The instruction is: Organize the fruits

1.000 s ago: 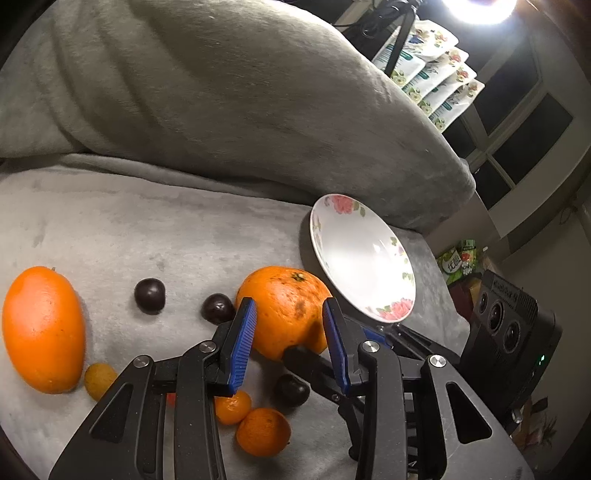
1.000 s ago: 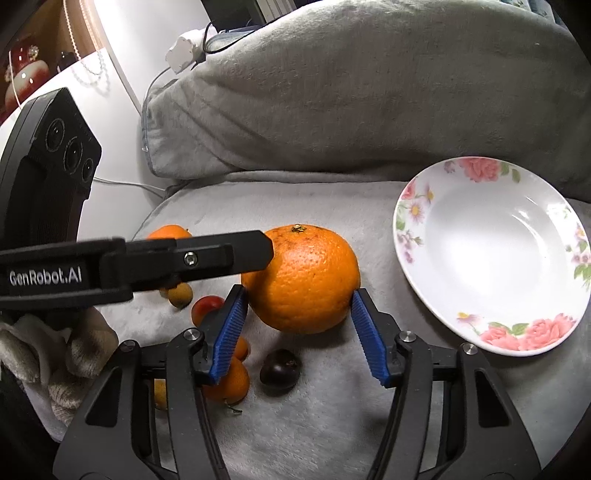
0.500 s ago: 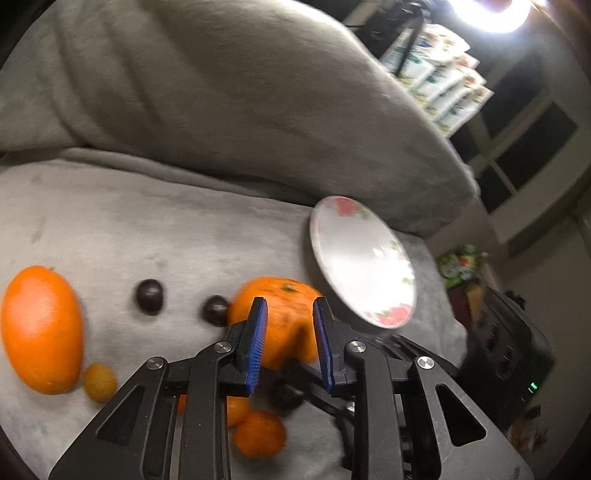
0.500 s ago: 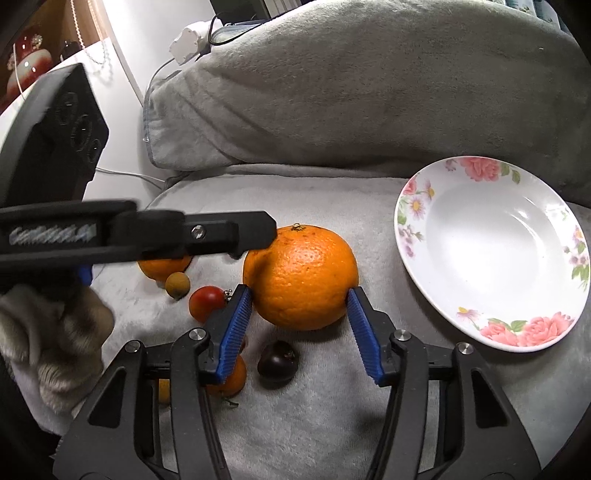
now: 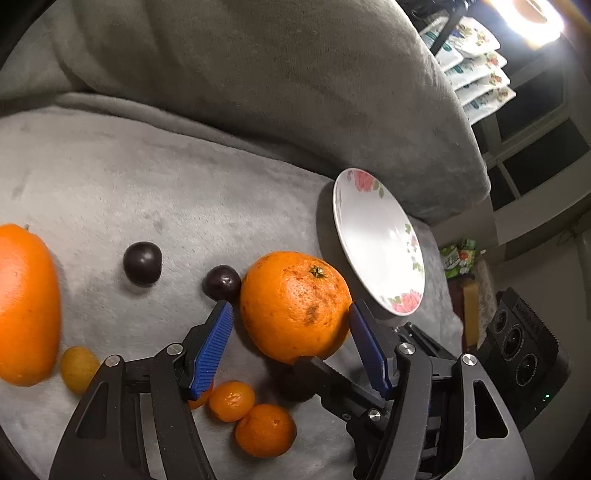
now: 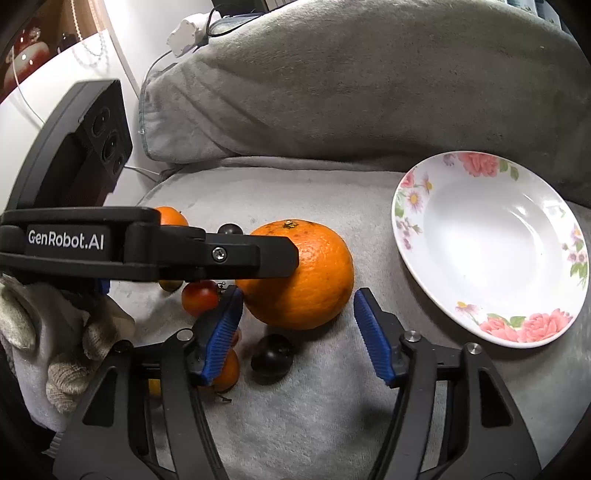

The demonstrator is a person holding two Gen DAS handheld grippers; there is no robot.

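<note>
Both tools stand wide open and grip nothing: the left tool (image 5: 290,345) and the right tool (image 6: 297,332) each straddle the big orange (image 5: 295,304), blue pads just beside its skin. It rests on a gray plush blanket (image 5: 147,192) among small fruit — two tangerines (image 5: 264,430) nearest, a dark plum (image 5: 142,257) and a long orange fruit (image 5: 26,306) to the left. The flowered plate (image 6: 491,251) sits just right of the orange. Behind, a gray cushion (image 6: 369,81) rises; farther back are dark windows (image 5: 543,147) and a bright lamp (image 5: 532,14).
</note>
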